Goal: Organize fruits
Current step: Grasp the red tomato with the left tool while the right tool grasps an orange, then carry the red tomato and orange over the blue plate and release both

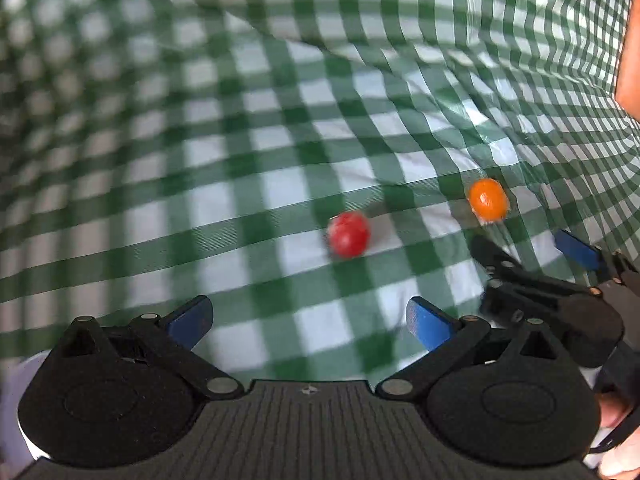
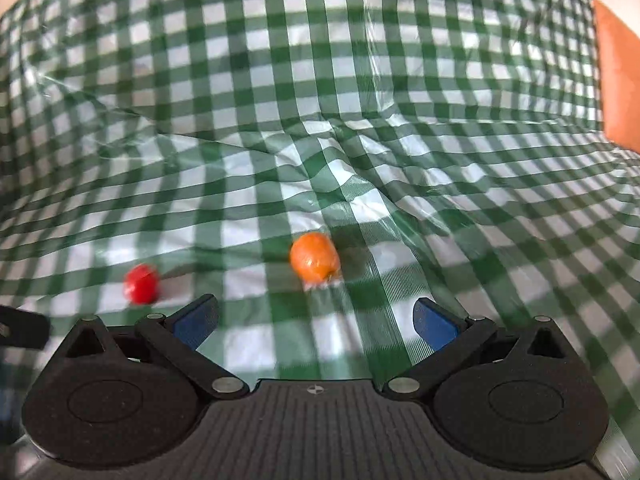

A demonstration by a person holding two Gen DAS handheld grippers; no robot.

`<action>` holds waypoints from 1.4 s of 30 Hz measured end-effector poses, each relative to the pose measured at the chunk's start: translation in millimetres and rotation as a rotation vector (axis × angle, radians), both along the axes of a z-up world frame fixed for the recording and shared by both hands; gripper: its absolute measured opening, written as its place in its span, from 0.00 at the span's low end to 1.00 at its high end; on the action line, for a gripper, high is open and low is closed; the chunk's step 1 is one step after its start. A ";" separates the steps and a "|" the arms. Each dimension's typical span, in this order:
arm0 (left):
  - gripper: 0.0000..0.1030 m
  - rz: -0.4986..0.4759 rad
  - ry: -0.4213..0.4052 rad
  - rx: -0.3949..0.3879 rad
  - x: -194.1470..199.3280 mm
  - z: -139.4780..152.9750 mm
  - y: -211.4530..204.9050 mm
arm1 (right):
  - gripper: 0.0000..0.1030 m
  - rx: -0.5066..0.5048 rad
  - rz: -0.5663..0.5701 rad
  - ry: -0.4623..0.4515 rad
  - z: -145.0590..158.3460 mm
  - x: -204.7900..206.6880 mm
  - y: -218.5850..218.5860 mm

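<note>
A glossy green-and-white checked plastic tablecloth covers the table, wrinkled into ridges and folds that catch the light. On it lie two small round fruits: a smooth red ball-shaped fruit and a slightly larger, shiny orange round fruit, near each other but not touching, both away from any visible table edge.

The left gripper, black moulded plastic with flat blue finger pads, is spread wide and holds nothing; the red fruit sits ahead of its gap. The right gripper is likewise spread wide and empty, with the orange fruit just ahead between its blue pads. In the left wrist view the right gripper appears just beside the orange fruit. A flat orange-brown surface shows at the cloth's far right edge. Both views are somewhat blurred.
</note>
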State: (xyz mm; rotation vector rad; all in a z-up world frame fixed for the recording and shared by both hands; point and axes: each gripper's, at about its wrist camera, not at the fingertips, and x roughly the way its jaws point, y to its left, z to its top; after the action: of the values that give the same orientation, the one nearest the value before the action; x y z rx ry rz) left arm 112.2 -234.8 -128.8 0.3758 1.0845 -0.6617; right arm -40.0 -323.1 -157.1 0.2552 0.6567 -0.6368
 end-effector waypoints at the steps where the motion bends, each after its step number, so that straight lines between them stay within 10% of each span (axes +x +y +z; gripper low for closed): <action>1: 1.00 -0.004 0.005 -0.007 5.4 -6.9 -8.6 | 0.99 0.000 0.020 -0.002 -6.1 7.7 -9.4; 15: 0.99 0.045 -0.055 0.010 35.2 -47.8 -34.4 | 0.99 -0.034 0.023 0.014 -45.2 50.3 -44.0; 17: 0.81 0.068 -0.066 0.005 32.8 -42.6 -31.7 | 0.88 -0.038 0.024 0.014 -43.8 52.1 -43.9; 18: 0.53 0.063 -0.072 -0.012 29.0 -37.7 -31.8 | 0.76 -0.036 0.032 0.005 -42.8 51.8 -42.9; 19: 0.37 0.048 -0.084 -0.017 24.7 -33.0 -32.4 | 0.41 -0.039 0.047 -0.016 -39.1 50.6 -40.1; 20: 0.31 0.032 -0.088 -0.009 21.3 -30.3 -32.9 | 0.36 -0.054 0.060 -0.018 -33.9 48.3 -36.1; 32: 0.31 0.036 -0.139 0.014 -34.7 46.6 32.3 | 0.36 -0.116 -0.066 -0.086 8.7 5.0 -29.7; 42: 0.31 0.102 -0.150 0.052 -116.8 112.5 147.4 | 0.36 -0.048 0.100 -0.152 97.1 -109.9 96.8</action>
State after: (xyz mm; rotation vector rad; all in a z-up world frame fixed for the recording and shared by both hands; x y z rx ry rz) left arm -4.7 -87.4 -16.4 0.4056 0.9723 -0.5079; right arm -149.9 -226.3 -59.9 0.2223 0.5047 -0.5314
